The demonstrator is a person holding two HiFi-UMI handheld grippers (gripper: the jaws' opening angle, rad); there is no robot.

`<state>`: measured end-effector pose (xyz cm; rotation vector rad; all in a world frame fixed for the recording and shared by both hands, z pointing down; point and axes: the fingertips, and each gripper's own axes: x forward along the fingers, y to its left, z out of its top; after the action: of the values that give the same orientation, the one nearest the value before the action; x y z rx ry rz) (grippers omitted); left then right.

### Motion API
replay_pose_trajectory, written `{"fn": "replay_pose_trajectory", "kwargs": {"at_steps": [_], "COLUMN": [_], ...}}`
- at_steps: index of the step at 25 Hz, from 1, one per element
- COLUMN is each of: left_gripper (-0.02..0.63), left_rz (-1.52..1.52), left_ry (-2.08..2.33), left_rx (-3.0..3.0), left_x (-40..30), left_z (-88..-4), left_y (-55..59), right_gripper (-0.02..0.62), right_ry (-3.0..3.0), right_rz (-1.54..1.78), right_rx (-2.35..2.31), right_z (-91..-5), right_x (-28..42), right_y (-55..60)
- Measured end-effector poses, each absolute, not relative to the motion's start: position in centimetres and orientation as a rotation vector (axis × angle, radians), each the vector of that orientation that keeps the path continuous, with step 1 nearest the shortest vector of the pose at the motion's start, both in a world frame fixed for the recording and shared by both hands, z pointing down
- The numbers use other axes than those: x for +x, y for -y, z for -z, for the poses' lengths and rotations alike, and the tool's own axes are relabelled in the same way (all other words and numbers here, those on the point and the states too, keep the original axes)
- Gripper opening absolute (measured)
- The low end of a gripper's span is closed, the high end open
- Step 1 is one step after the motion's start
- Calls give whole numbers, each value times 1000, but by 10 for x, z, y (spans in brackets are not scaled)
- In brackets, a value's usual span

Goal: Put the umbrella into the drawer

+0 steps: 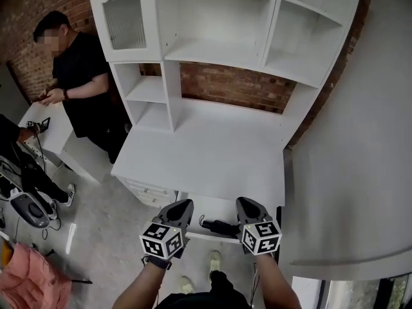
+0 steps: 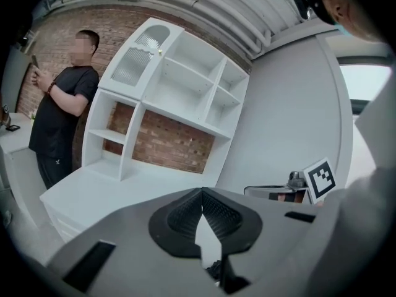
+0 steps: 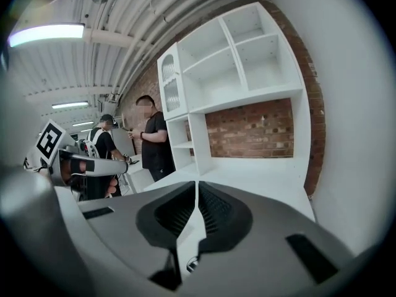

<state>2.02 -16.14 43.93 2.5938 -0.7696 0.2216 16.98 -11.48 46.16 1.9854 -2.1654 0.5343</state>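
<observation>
Across the upper part of the head view, a tall white shelf unit with open compartments, set on the back of a broad white table, red brick wall visible through its open lower middle. To the left, beside a smaller white table, a person in a black shirt, both hands together at chest height around some small object. Under the near edge of the broad table, a white drawer pulled out toward the camera. Over the drawer's front, side by side and a little apart, the left tool and the right tool, each with a marker cube at its rear, both aimed toward the shelf unit. In the left gripper view, jaws pressed together at the tips, nothing caught between them. In the right gripper view, jaws likewise closed tip to tip and empty. Inside the open drawer, the black folded umbrella, lying crosswise, seen between the two tools and clear of both.
</observation>
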Motion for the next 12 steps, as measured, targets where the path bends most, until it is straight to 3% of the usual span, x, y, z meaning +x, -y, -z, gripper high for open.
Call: {"fn": "replay_pose_trajectory", "kwargs": {"at_steps": [12], "left_gripper": [6], "left_rz": [-122], "left_ry": [743], "left_rx": [2715], "left_x": [1], "left_z": [-347], "left_y": [149], "right_gripper": [14], "right_ry": [2212], "right_rz": [-301], "right_rx": [2123], "right_z": [-357], "right_x": [164], "right_y": [94]}}
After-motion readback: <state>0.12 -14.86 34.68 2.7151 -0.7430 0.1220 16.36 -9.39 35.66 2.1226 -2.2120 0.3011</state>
